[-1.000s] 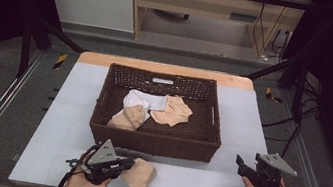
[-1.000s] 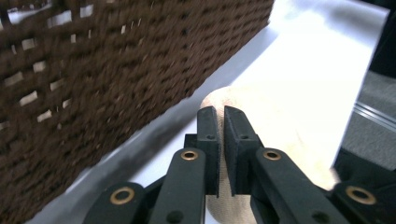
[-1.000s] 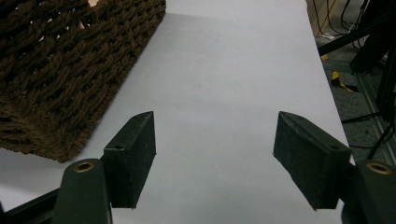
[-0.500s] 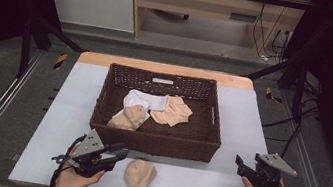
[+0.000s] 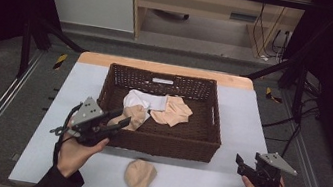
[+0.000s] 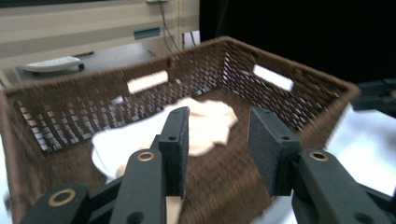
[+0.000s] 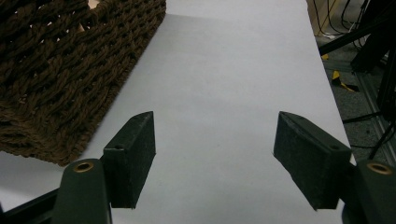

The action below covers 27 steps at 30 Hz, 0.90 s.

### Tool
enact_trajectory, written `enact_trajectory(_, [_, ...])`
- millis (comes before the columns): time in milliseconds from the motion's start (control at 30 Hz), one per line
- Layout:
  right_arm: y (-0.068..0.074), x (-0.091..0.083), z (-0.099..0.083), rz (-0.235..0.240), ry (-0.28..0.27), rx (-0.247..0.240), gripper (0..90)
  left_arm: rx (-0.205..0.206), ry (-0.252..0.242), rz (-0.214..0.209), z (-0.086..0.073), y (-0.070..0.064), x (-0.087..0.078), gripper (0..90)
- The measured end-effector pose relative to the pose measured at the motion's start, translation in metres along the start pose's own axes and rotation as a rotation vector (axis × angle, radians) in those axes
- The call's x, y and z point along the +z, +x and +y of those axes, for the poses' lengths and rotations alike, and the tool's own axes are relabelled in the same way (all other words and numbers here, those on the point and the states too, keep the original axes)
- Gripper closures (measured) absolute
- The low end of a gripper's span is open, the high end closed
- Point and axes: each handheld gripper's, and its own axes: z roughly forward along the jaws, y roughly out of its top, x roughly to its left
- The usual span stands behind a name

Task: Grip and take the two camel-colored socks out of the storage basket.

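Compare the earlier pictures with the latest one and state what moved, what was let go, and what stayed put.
The left gripper let go of the beige sock on the table, drew away left, then swung forward to the basket; its jaws are open and empty. The right gripper, the basket and the cloths inside stayed put.

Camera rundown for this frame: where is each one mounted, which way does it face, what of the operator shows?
High view: above the near table edge, facing forward and down on the basket; both forearms show, with the left hand-held gripper and right hand-held gripper.
Left gripper view: rides the left gripper, looking over the basket rim at the cloths inside; its own open jaws show.
Right gripper view: rides the right gripper, looking along the bare table; open jaws show.
Shared: all three show the basket.
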Motion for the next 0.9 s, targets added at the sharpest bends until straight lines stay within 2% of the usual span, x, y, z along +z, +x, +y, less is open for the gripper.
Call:
enact_trajectory(233, [-0.002,0.0,0.0,-0.004,-0.005,0.004,29.9,0.012,0.008,0.043,0.029,0.012,0.031,57.7])
enact_trajectory(300, [-0.003,0.0,0.0,-0.004,-0.004,0.002,29.9,0.009,0.004,0.045,0.033,0.017,0.039,57.2])
enact_trajectory(400, [-0.003,0.0,0.0,-0.003,-0.002,0.005,29.9,0.011,0.009,0.07,0.035,0.024,0.051,55.6])
enact_trajectory(567, [-0.003,0.001,0.0,-0.002,-0.001,0.002,29.9,-0.011,0.032,0.111,0.034,0.039,0.074,53.1])
enact_trajectory(900, [-0.004,0.001,0.0,-0.002,-0.001,0.005,29.9,0.016,0.145,0.157,0.015,0.06,0.112,51.1])
